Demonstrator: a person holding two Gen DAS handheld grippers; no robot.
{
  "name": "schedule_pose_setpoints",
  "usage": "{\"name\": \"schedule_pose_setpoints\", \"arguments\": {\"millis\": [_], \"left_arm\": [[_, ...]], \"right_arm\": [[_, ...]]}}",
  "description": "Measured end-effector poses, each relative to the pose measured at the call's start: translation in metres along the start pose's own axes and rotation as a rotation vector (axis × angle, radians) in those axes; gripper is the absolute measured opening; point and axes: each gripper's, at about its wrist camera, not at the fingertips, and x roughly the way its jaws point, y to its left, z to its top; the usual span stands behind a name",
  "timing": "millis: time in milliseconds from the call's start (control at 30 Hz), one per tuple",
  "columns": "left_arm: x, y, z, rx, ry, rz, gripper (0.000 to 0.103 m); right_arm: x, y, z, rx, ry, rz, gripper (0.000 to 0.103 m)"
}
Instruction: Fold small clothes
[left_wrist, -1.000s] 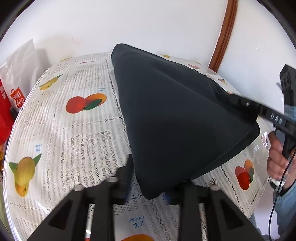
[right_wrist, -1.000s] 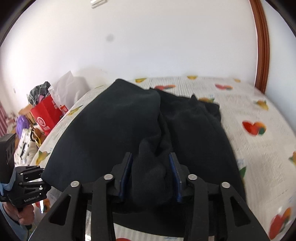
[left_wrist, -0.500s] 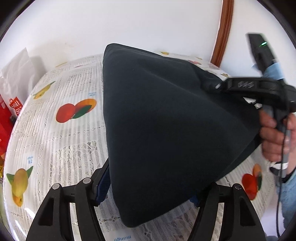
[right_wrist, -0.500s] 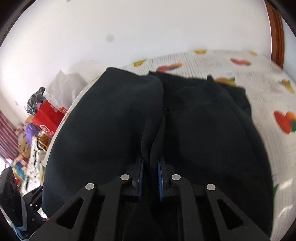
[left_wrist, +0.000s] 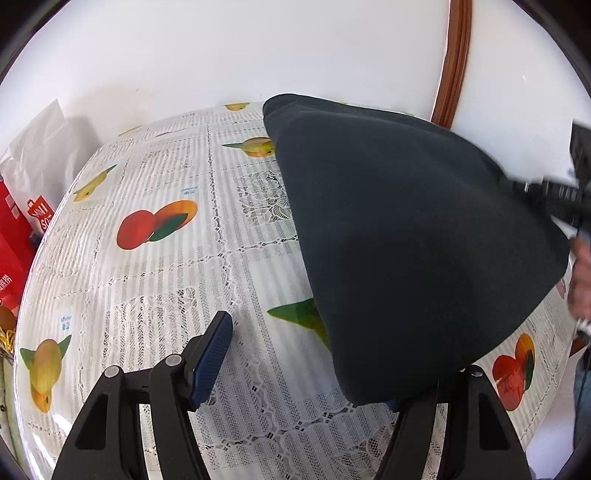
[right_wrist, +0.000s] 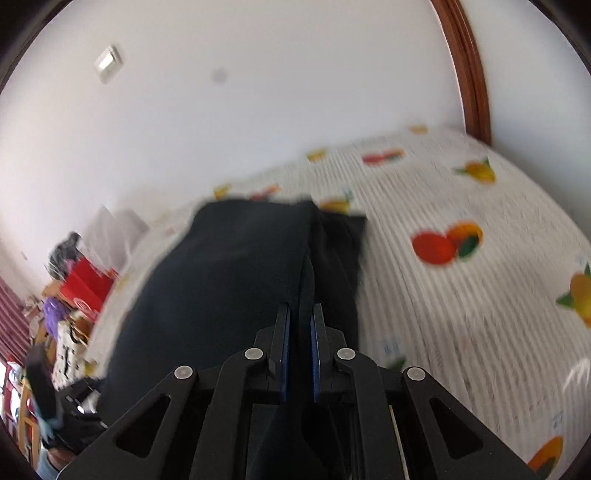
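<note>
A dark navy garment is lifted off the fruit-print tablecloth into a tent shape. My right gripper pulls it up at its right edge, with a person's hand below on the handle. In the right wrist view, my right gripper is shut on a fold of the garment; this picture is blurred. My left gripper stands open near the table's front edge. Its left blue pad is bare, and the garment's lower corner drapes over its right finger.
Red shopping bags and a white bag stand past the table's left edge against the white wall. A brown door frame rises at the back right. More clutter and a red bag show at the left in the right wrist view.
My left gripper let go of the garment's corner and opened wide. My right gripper closed on a fold, then swung sideways and dragged the garment to the right across the table.
</note>
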Motion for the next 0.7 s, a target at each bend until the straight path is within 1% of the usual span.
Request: {"name": "schedule_pose_setpoints", "arguments": {"millis": [67,100,200,300,400,467,533,567,667,700], "left_arm": [[0.000,0.003,0.000,-0.002,0.004,0.000,0.068],[0.002,0.005,0.002,-0.005,0.008,0.001,0.068],[0.001,0.006,0.000,-0.007,0.015,0.002,0.068],[-0.006,0.005,-0.001,-0.006,0.012,-0.007,0.066],[-0.016,0.001,-0.007,0.010,-0.001,-0.012,0.066],[-0.022,-0.001,-0.011,0.026,-0.017,-0.016,0.066],[-0.029,-0.003,-0.016,0.044,-0.036,-0.021,0.066],[-0.033,-0.003,-0.018,0.050,-0.044,-0.025,0.066],[-0.037,-0.005,-0.020,0.056,-0.050,-0.027,0.065],[-0.038,-0.007,-0.020,0.061,-0.051,-0.028,0.064]], "right_arm": [[0.007,-0.004,-0.011,0.009,0.018,-0.022,0.011],[0.004,-0.006,-0.014,0.009,0.018,-0.027,0.012],[-0.017,-0.008,-0.019,0.013,0.001,-0.060,0.013],[-0.038,-0.008,-0.028,-0.025,-0.002,-0.104,0.015],[-0.061,-0.012,-0.040,-0.055,0.013,-0.119,0.015],[-0.077,-0.016,-0.051,-0.074,0.026,-0.116,0.016],[-0.088,-0.018,-0.061,-0.090,0.039,-0.103,0.022],[-0.093,-0.018,-0.067,-0.103,0.049,-0.100,0.023],[-0.092,-0.015,-0.082,-0.137,0.077,-0.084,0.024],[-0.088,-0.013,-0.086,-0.137,0.089,-0.067,0.024]]}}
